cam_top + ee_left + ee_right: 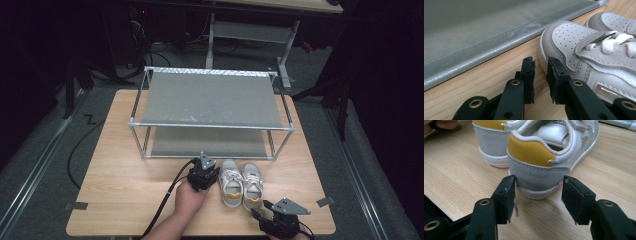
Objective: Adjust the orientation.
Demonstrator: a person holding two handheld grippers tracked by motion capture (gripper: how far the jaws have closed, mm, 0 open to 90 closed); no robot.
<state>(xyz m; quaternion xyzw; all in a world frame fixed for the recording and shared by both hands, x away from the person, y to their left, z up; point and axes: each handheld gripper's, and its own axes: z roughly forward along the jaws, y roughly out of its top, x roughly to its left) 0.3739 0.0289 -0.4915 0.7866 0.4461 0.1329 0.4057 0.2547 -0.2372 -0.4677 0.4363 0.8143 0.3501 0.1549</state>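
Grey-white shoes [241, 183] sitting near tabletop's front edge | right gripper [537, 197] spreading wide around right shoe's heel [536, 173] | left gripper [541, 75] narrowly parted, empty | risk: rounded heel slipping, shoe tipping.

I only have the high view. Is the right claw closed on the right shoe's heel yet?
Observer: No. In the right gripper view the right claw is open, its jaws on either side of the right shoe heel, not clamped.
Operator: What colour is the heel collar?
Observer: Yellow, above a grey band.
Operator: And the left claw?
Observer: The left claw sits beside the toe of the left shoe, jaws slightly apart, holding nothing, near the rack.
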